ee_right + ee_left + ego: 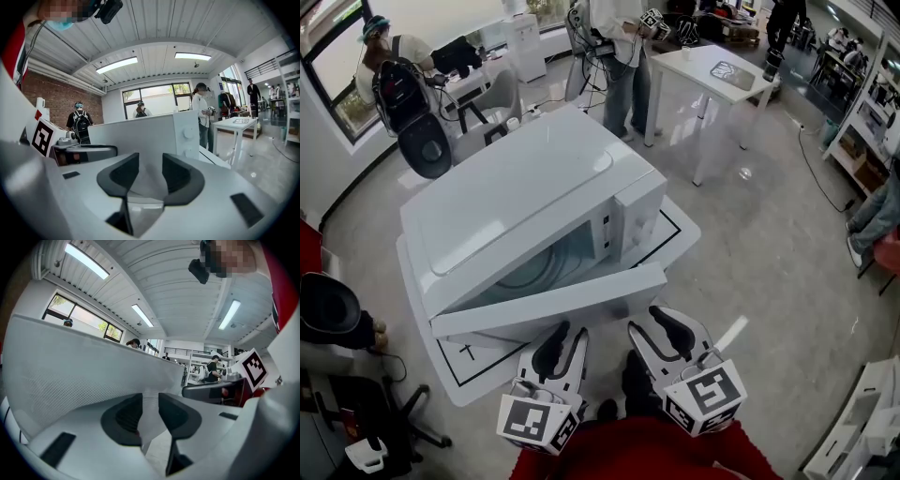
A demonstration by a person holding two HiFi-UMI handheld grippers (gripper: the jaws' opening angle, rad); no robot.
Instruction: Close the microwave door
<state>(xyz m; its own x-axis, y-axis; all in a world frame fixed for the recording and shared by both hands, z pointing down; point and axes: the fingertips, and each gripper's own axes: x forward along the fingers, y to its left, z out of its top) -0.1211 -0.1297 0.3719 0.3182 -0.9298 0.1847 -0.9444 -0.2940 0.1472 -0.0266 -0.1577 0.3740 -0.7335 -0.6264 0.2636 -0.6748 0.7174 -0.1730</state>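
Note:
The white microwave (525, 178) stands on a white table (680, 236). Its door (553, 305) hangs partly open, tilted toward me, and the glass turntable (544, 267) shows in the gap. The control panel with knobs (623, 220) is at the right end. Both grippers point up at the door's outer face from the near side. The left gripper (574, 328) is close under the door's middle, its jaws a narrow gap apart and holding nothing. The right gripper (642, 319) is under the door's right end, likewise narrowly open and empty. In the left gripper view the door's dotted face (70, 366) fills the left behind the gripper (150, 401). In the right gripper view the knob panel (187, 136) stands beyond the gripper (150, 161).
A person with a backpack (398, 89) sits behind the table at the left. Another person (619, 47) stands by a second white table (722, 66) at the back right. A black chair (328, 309) is at my left, and shelving (862, 122) lines the right wall.

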